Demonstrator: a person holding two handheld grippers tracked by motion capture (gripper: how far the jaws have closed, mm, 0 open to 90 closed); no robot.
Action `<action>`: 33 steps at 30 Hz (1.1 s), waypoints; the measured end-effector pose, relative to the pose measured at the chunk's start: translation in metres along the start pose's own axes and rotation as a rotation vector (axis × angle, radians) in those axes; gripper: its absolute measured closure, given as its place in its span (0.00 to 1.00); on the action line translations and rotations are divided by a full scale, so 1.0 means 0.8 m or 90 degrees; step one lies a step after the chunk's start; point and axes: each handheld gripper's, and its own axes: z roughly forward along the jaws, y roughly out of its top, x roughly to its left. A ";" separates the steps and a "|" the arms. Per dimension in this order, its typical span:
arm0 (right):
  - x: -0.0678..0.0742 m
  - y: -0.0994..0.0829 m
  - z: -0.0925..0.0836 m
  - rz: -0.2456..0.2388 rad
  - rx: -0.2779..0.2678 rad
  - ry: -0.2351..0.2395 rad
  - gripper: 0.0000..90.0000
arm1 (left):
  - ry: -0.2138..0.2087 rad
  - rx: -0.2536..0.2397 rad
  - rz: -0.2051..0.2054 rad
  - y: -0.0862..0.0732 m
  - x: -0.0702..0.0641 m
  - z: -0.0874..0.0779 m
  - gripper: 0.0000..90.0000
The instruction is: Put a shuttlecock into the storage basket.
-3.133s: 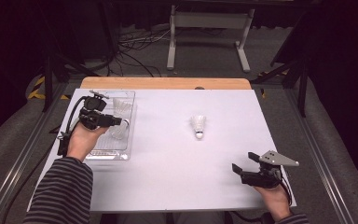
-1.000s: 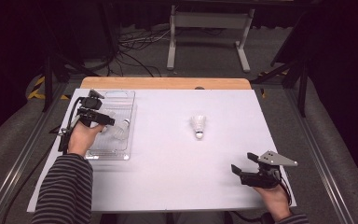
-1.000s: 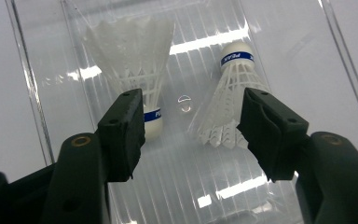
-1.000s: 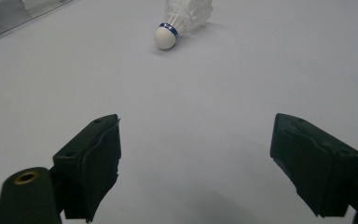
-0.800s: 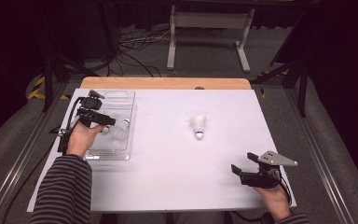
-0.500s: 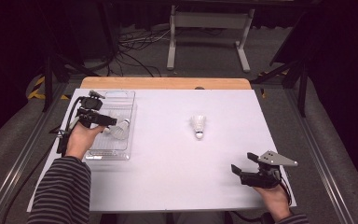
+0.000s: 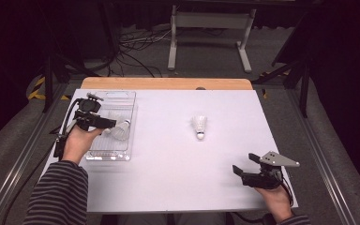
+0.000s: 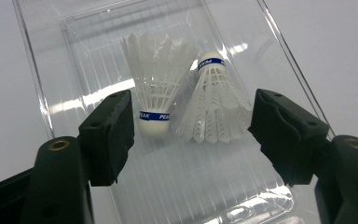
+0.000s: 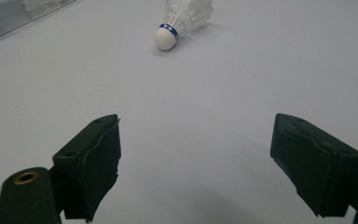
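Two white shuttlecocks lie in a clear plastic tray (image 8: 42,88) at the table's left. One (image 8: 156,88) has its cork toward me, the other (image 8: 214,107) its cork away. My left gripper (image 8: 193,126) hovers just above them, open; its jaws have just been opening and touch neither shuttlecock. From above, the left gripper (image 7: 114,125) reaches over the tray (image 7: 122,96) beside a shuttlecock (image 7: 119,131). A third shuttlecock (image 7: 199,126) lies on the white table, cork toward me (image 9: 182,16). My right gripper (image 7: 243,163) rests open and empty near the front right corner (image 9: 196,154).
The white tabletop (image 7: 168,178) has a wooden strip (image 7: 168,83) along its far edge. Beyond it are a dark floor with cables (image 7: 136,47) and a white stand (image 7: 211,21). The tray's corner (image 9: 9,16) shows at the top left of the right gripper view.
My left hand has shifted slightly over the tray, and a shuttlecock now lies free beside its jaws. The right gripper and the shuttlecock on the table have not moved.
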 end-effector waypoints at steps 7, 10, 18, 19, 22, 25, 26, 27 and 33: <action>0.000 0.000 0.000 0.001 -0.001 -0.001 0.18 | -0.002 -0.015 0.008 -0.007 0.000 -0.008 0.35; 0.000 0.000 0.000 0.001 -0.001 -0.002 0.18 | -0.002 -0.021 0.008 -0.009 -0.001 -0.010 0.35; 0.000 0.000 0.000 0.002 0.000 -0.004 0.18 | -0.008 -0.035 0.016 -0.017 -0.002 -0.016 0.35; 0.000 0.000 0.000 0.001 0.000 -0.004 0.18 | -0.012 -0.035 0.016 -0.019 -0.003 -0.017 0.34; 0.000 0.000 0.000 0.001 0.000 -0.005 0.18 | -0.012 -0.036 0.024 -0.021 -0.004 -0.017 0.34; 0.000 0.000 0.000 0.002 -0.001 -0.006 0.18 | -0.018 -0.037 0.021 -0.023 -0.005 -0.017 0.34; 0.000 0.000 0.000 0.002 -0.001 -0.006 0.18 | -0.017 -0.039 0.022 -0.024 -0.006 -0.017 0.34; 0.000 0.000 -0.001 0.003 0.000 -0.006 0.18 | -0.021 -0.038 0.024 -0.025 -0.006 -0.018 0.33; 0.000 0.000 0.000 0.002 -0.001 -0.006 0.18 | -0.027 -0.045 0.031 -0.032 -0.010 -0.021 0.33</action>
